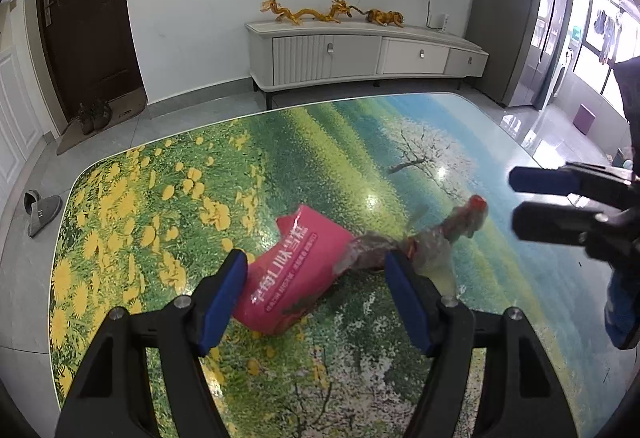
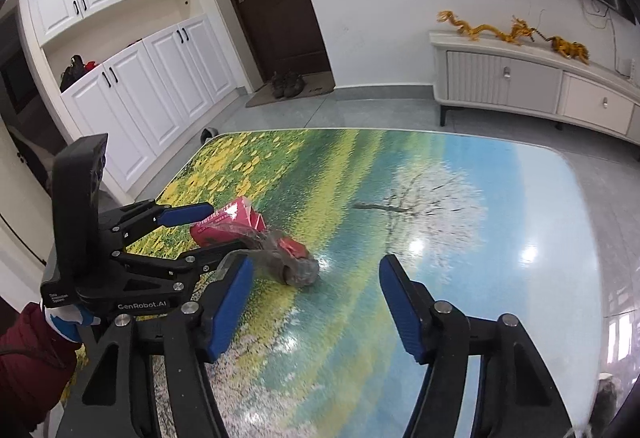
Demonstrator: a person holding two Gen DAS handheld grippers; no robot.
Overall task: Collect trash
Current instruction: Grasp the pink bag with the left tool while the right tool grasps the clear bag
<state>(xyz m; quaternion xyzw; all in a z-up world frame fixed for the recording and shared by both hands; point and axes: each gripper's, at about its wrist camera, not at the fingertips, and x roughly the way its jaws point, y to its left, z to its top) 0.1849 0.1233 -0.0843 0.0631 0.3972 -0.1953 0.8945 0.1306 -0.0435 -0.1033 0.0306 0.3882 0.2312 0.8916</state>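
Left wrist view: the left gripper (image 1: pixel 316 298) stands about half open astride the pink wrapper (image 1: pixel 294 274) (pads not visibly pressing it) on the painted table (image 1: pixel 140 197); the crumpled clear plastic (image 1: pixel 436 238) trails toward the right gripper (image 2: pixel 316 310), half open and empty, plastic just beyond its left finger

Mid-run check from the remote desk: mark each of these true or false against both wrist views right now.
1. A pink packet lies on the table. True.
2. The left gripper is clamped shut on it. False: its jaws stand open around the packet.
3. A crumpled clear wrapper lies beside the packet. True.
4. The right gripper holds the wrapper. False: it is open and empty.
5. The table is plain white. False: it has a printed meadow scene.
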